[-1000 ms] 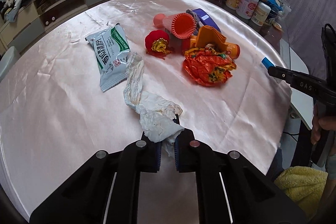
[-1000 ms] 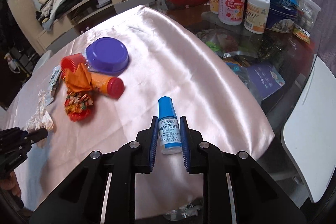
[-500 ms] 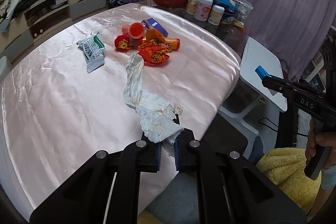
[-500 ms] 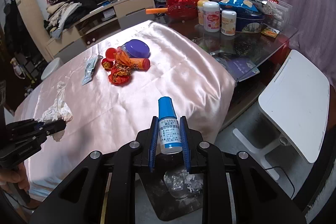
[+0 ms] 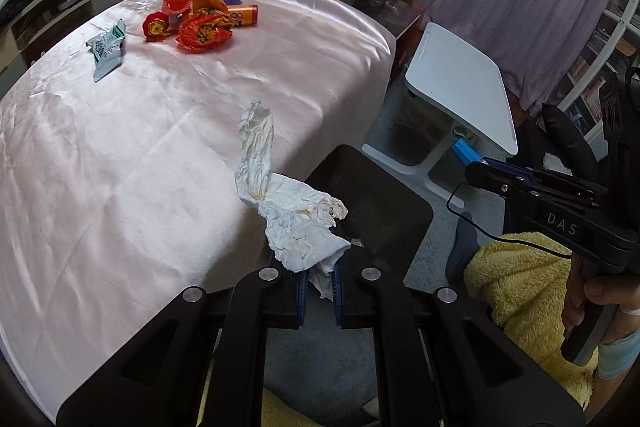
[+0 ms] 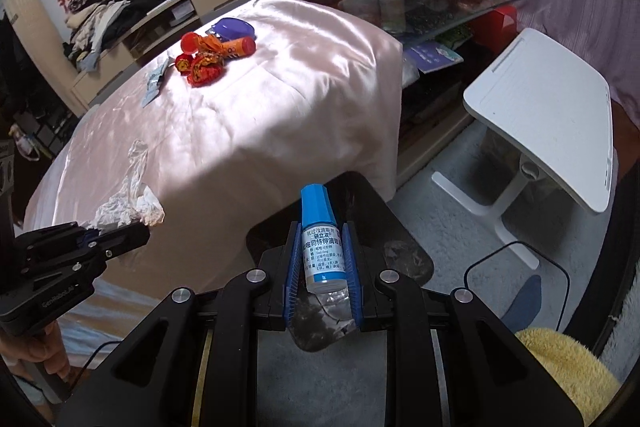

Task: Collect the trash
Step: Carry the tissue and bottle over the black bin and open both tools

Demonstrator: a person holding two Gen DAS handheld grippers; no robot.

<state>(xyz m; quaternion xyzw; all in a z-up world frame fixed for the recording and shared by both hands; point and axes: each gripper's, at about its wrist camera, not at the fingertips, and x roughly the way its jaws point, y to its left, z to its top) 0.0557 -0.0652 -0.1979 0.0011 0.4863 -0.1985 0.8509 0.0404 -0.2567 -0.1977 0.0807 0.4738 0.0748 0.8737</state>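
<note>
Between your left gripper's (image 5: 319,285) blue pads sits the crumpled white tissue (image 5: 292,219), pinched tight at its lower end, the rest sticking up over the table's near edge. Your right gripper (image 6: 320,281) is clamped on a small blue-capped dropper bottle (image 6: 320,239), cap pointing away from you. Both tongs hang off the table, over a dark bin (image 6: 360,211) on the grey floor just beside the draped pink tablecloth (image 5: 140,131). You've got open floor between the cloth's hanging edge and the white side table (image 6: 548,115) to the right. A black cable (image 6: 520,255) loops on the carpet there, and something yellow and fluffy (image 5: 520,279) sits close by. Way back on the cloth: the red-orange wrappers (image 5: 204,31), an orange tube (image 5: 242,15) and a green-white packet (image 5: 106,47), well apart from both grippers.
</note>
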